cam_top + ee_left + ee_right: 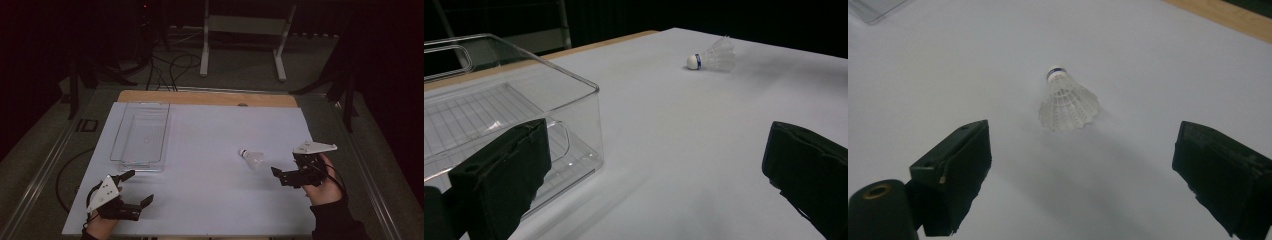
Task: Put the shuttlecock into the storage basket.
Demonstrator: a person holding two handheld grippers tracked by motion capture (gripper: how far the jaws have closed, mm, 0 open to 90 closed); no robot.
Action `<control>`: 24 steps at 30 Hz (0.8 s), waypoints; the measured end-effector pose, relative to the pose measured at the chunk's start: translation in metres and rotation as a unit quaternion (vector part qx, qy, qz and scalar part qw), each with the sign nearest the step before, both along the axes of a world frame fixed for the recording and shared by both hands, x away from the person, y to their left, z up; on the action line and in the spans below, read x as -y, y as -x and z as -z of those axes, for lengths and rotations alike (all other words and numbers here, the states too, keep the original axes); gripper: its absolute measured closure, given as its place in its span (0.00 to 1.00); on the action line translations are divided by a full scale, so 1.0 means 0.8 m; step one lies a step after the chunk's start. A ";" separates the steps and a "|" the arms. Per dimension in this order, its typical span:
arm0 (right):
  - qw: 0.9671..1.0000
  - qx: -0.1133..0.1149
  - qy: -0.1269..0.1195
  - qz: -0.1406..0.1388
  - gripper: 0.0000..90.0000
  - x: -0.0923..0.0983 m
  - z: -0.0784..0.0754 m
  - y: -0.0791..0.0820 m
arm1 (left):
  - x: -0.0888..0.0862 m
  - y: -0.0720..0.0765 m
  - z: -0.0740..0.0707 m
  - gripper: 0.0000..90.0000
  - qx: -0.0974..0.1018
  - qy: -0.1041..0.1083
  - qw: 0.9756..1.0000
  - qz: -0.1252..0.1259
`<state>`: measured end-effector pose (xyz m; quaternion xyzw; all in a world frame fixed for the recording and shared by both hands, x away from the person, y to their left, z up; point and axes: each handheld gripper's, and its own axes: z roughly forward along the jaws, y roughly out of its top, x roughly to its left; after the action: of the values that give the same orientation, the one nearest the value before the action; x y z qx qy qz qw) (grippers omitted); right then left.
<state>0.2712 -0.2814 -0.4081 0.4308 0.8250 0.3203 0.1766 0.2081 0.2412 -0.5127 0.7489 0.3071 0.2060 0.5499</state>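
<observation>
White table (210,200): clear bin (141,134) (empty), shuttlecock (252,158) apart.

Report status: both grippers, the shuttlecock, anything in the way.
Left gripper open, idle near clear bin. Right gripper open, aimed at shuttlecock, not touching. Shuttlecock on its side on white table. Path clear.

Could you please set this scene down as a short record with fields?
surface: white table
object in play: shuttlecock, lying on its side, cork end toward the far left
container: clear box, far left of the table, nothing visible inside
right gripper: open, aimed at the shuttlecock, not touching it
left gripper: open, near the box's front end, holding nothing
</observation>
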 end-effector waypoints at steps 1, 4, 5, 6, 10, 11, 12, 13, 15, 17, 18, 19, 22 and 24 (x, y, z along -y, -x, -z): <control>1.000 -0.001 0.000 0.002 0.10 -0.001 0.001 -0.001 | 0.000 0.000 0.000 0.00 0.000 0.000 1.000 0.000; 1.000 -0.009 0.002 -0.001 0.10 -0.003 0.004 -0.006 | 0.000 0.000 0.000 0.00 0.000 0.000 1.000 0.000; 1.000 -0.011 0.004 0.001 0.10 -0.004 0.005 -0.007 | 0.000 0.000 0.000 0.00 0.000 0.000 1.000 0.000; 1.000 -0.011 0.004 0.001 0.10 -0.004 0.005 -0.007 | 0.000 0.000 0.000 0.00 0.000 0.000 1.000 0.000; 0.999 -0.035 0.014 -0.002 0.10 -0.008 0.013 -0.014 | 0.000 0.000 0.000 0.00 0.000 0.000 1.000 0.001; 0.999 -0.040 0.014 -0.004 0.10 -0.010 0.015 -0.017 | 0.000 0.000 0.000 0.00 0.000 -0.001 1.000 0.001; 0.999 -0.042 0.013 -0.003 0.10 -0.011 0.016 -0.017 | 0.000 0.000 0.000 0.00 -0.001 0.001 1.000 0.001; 0.999 -0.046 0.011 -0.004 0.10 -0.011 0.016 -0.019 | 0.000 0.000 0.000 0.00 -0.001 0.001 1.000 0.001; 0.999 -0.051 0.012 -0.002 0.11 -0.013 0.017 -0.020 | 0.000 0.000 0.000 0.00 -0.001 0.001 1.000 0.001; 0.998 -0.062 0.012 0.000 0.11 -0.014 0.019 -0.023 | 0.000 0.000 0.000 0.00 0.000 0.000 1.000 0.002; 0.998 -0.062 0.012 0.000 0.11 -0.014 0.019 -0.023 | 0.000 0.000 0.000 0.00 0.000 0.000 1.000 0.002; 0.998 -0.067 0.012 0.006 0.13 -0.014 0.021 -0.025 | 0.000 0.000 0.000 0.00 0.000 0.000 1.000 0.002; 0.997 -0.082 0.003 0.009 0.12 -0.014 0.023 -0.028 | 0.000 0.000 0.000 0.00 -0.001 0.001 1.000 0.003; 0.996 -0.090 0.005 0.011 0.12 -0.015 0.026 -0.032 | 0.000 0.000 0.000 0.00 -0.001 0.002 1.000 0.004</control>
<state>0.2967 -0.2692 -0.4293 0.4658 0.8345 0.2740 0.1072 0.2083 0.2414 -0.5129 0.7493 0.3049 0.2028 0.5518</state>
